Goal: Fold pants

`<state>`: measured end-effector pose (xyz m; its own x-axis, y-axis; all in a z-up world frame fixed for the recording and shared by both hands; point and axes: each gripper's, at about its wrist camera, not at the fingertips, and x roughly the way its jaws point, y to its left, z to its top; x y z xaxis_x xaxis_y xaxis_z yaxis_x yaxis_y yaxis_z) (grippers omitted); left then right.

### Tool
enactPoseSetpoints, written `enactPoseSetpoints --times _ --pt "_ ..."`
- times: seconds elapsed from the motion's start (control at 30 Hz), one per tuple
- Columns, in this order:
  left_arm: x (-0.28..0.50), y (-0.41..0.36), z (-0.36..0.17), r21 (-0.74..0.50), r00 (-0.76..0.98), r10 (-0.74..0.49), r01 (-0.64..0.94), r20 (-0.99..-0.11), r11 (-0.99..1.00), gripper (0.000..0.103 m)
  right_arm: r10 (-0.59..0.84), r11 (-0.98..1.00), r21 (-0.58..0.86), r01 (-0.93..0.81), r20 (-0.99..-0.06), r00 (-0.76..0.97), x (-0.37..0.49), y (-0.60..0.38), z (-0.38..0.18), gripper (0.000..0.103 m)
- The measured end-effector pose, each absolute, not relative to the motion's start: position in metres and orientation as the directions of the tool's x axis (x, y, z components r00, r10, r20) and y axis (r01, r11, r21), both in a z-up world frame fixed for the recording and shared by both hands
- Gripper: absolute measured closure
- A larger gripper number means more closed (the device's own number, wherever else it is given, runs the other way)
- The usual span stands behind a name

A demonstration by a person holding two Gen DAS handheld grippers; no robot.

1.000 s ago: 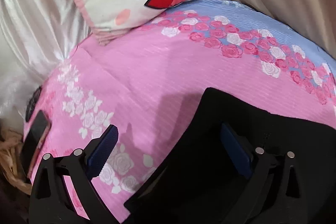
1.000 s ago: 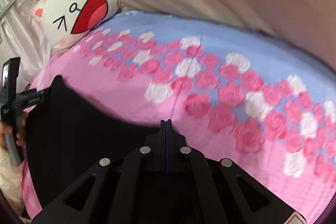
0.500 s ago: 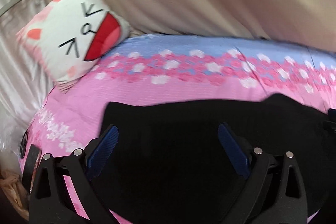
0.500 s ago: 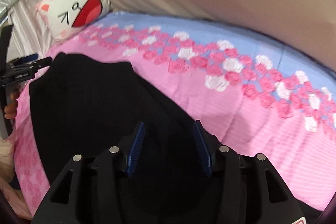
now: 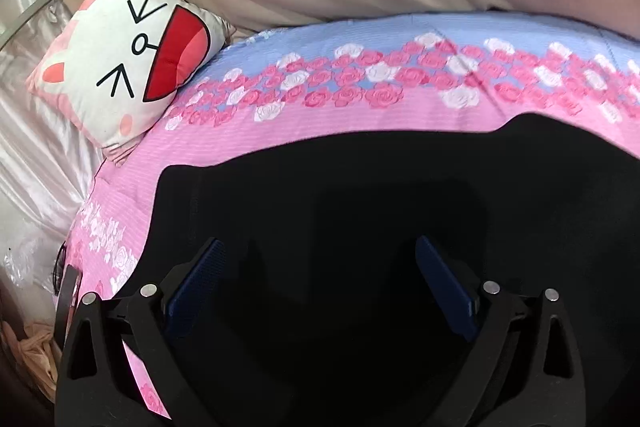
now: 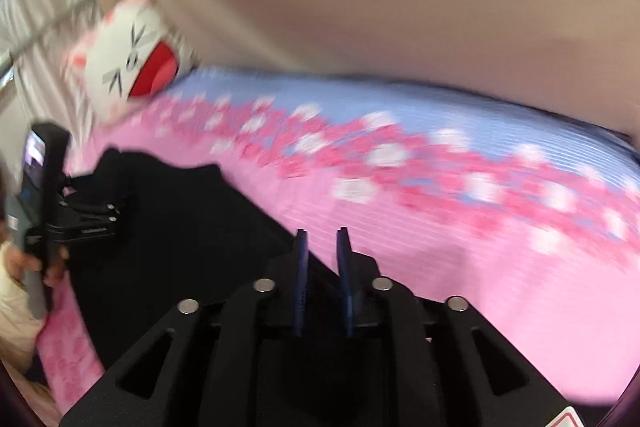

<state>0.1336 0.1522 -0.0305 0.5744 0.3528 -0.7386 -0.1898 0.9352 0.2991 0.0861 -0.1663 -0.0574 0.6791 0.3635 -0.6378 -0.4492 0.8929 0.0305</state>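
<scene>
- Black pants (image 5: 360, 211) lie flat on the pink rose-print bedspread (image 5: 320, 115). No seams or folds readable, the fabric is a dark mass. Their near and right edges are cut off in the left wrist view.
- Left gripper (image 5: 320, 267): jaws spread wide above the pants, nothing between the pads, no contact I can confirm.
- Right gripper (image 6: 322, 251): jaws have just been closing, now a narrow gap. Pants edge sits under or behind the fingertips; I see no cloth in the gap, but blur makes that uncertain.
- Right wrist view is motion-blurred: rose print smeared, cat-face cushion (image 6: 132, 67) soft.
- Same view, left edge: the left gripper with its screen-bearing handle, held by a hand (image 6: 24, 263) partly cut off by the frame.
- Left wrist view, lower left: a dark flat object (image 5: 68, 291) at the bed's edge, half hidden, can't identify it.
- Writing: white text on the bedspread near the left edge, illegible. Red-edged label at the right gripper's lower right corner is cut off.
</scene>
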Motion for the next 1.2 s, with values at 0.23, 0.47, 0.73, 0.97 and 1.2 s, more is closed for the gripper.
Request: enactPoseSetpoints --times 0.23,0.47,0.73,0.97,1.2 --pt "0.11 0.107 0.003 0.284 0.673 0.293 -0.128 -0.679 0.95 0.009 -0.092 0.99 0.03 0.136 -0.59 0.802 -0.02 -0.403 -0.05 0.06" --pt "0.109 0.03 0.0 0.282 0.69 0.214 -0.015 -0.691 0.959 0.009 -0.257 0.939 -0.001 0.343 -0.666 0.701 -0.033 -0.52 -0.084 0.063" --pt "0.119 -0.015 -0.023 0.348 0.66 0.262 -0.002 -0.704 0.938 0.009 -0.183 0.953 0.089 0.29 -0.594 0.783 -0.024 -0.541 -0.069 0.098" --pt "0.13 -0.019 -0.041 0.381 0.633 0.312 -0.03 -0.709 0.924 0.009 -0.187 0.939 0.123 0.32 -0.596 0.781 -0.034 -0.545 -0.073 0.089" --pt "0.116 -0.015 -0.021 0.341 0.669 0.264 -0.017 -0.694 0.94 0.009 -0.209 0.898 0.209 0.386 -0.57 0.795 -0.09 -0.537 -0.058 0.045"
